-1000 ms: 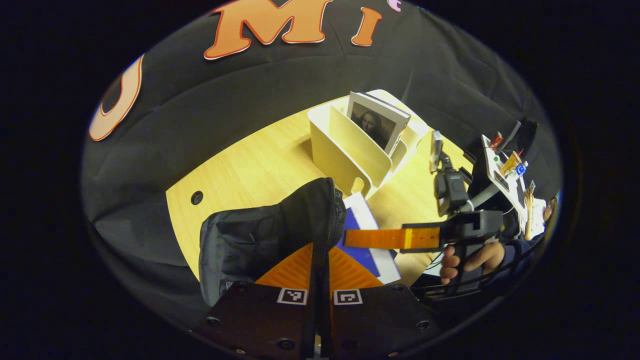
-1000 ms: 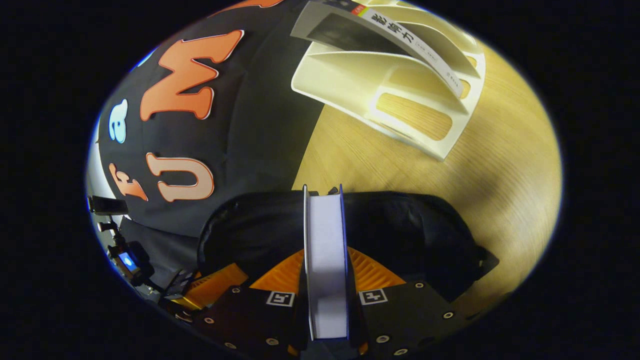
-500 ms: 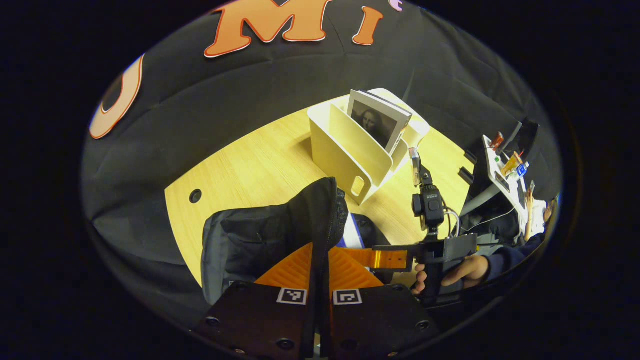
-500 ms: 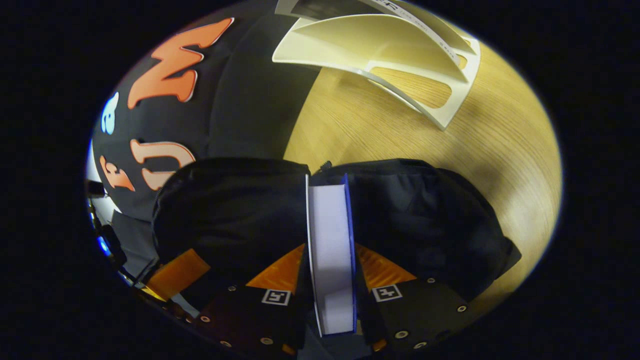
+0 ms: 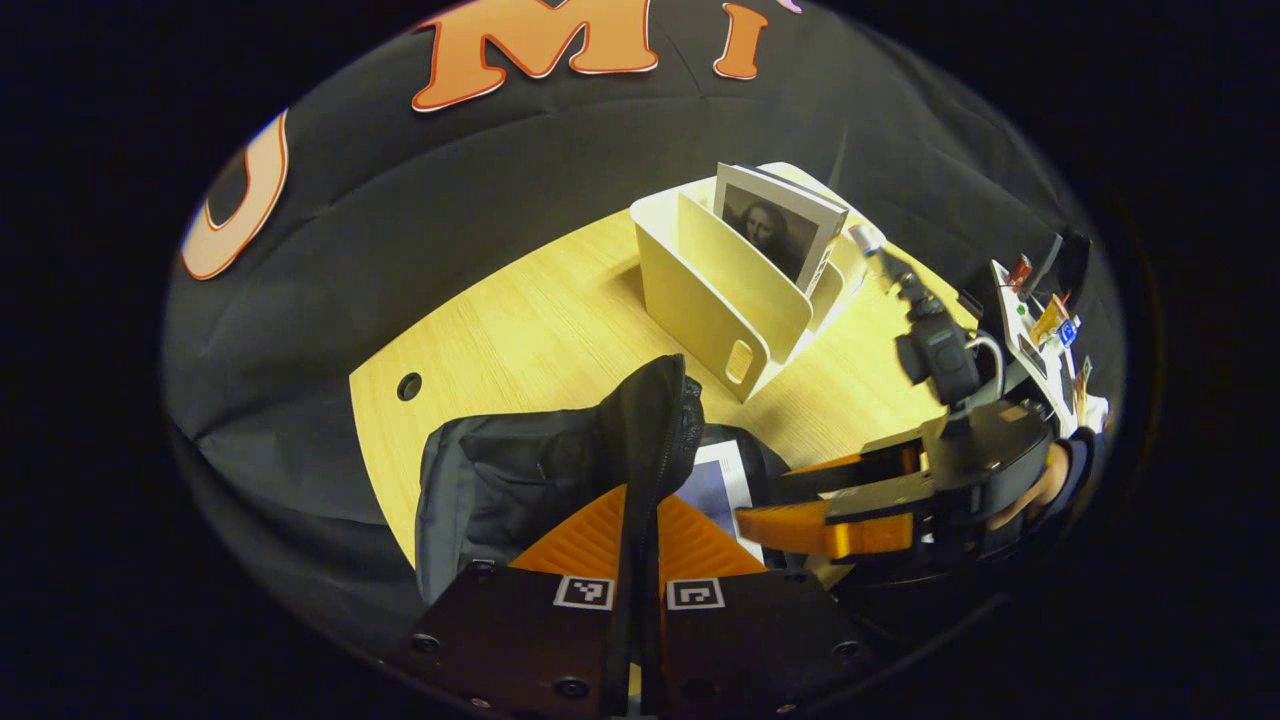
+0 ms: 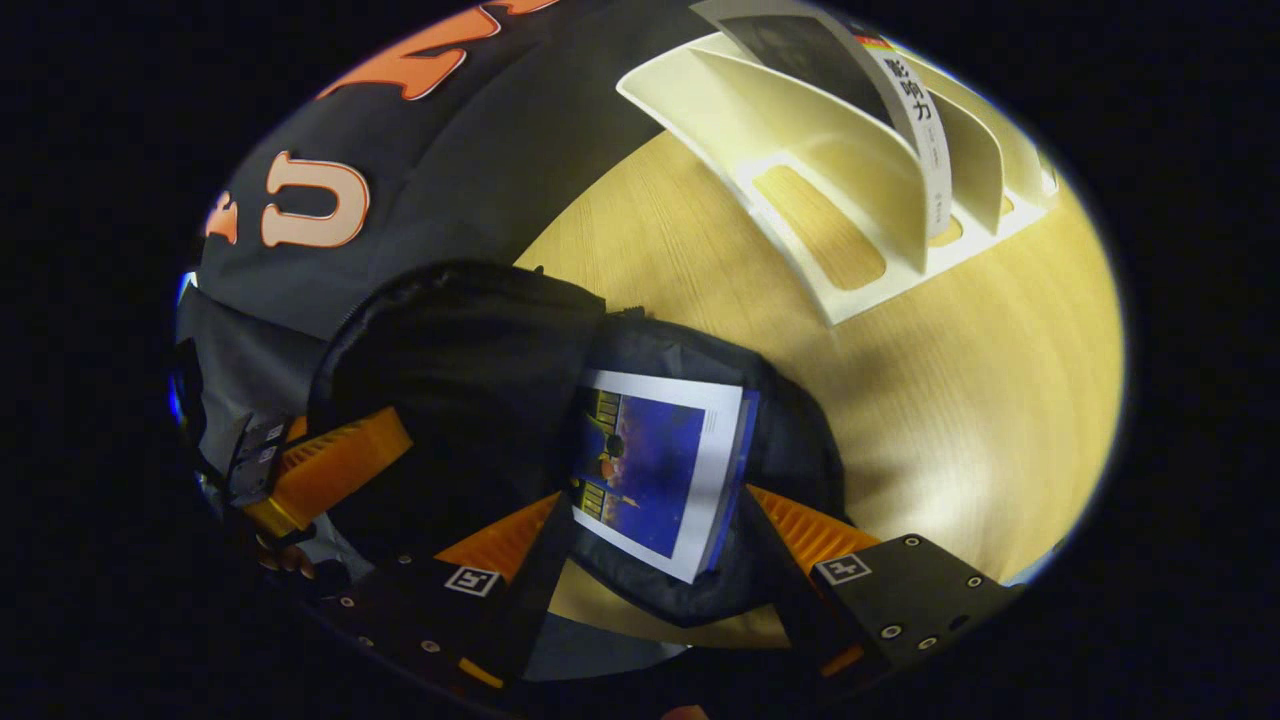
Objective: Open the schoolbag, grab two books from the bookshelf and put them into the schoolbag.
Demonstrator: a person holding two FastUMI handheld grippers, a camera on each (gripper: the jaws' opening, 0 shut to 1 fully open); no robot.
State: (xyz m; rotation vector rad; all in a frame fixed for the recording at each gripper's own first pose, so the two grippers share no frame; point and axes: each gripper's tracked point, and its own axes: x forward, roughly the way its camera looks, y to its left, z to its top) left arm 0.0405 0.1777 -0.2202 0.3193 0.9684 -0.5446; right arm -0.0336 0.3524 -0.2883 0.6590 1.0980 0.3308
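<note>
Although the black fabric schoolbag (image 6: 480, 350) lies open on the pale wooden table (image 6: 950, 400), it holds one book so far: a blue-covered book with a white border (image 6: 650, 475) rests flat inside the opening, its cover facing up. By my reading the first half of the loading is done. The second book, a grey paperback with a portrait on its cover (image 5: 778, 225), stands upright in the cream plastic bookshelf with slanted dividers (image 5: 715, 300), well apart from the bag, and remains to be fetched.

The left gripper (image 5: 640, 530) is pinched on the raised black flap of the bag (image 5: 650, 420), both fingers pressing the fabric and holding the mouth up. The right gripper (image 6: 650, 540) hangs just above the blue book with its jaws spread wide, touching nothing that I can see; in the left gripper view it sits beside the bag, likewise parted. What is left, I judge, is a trip to the shelf and a second drop.
</note>
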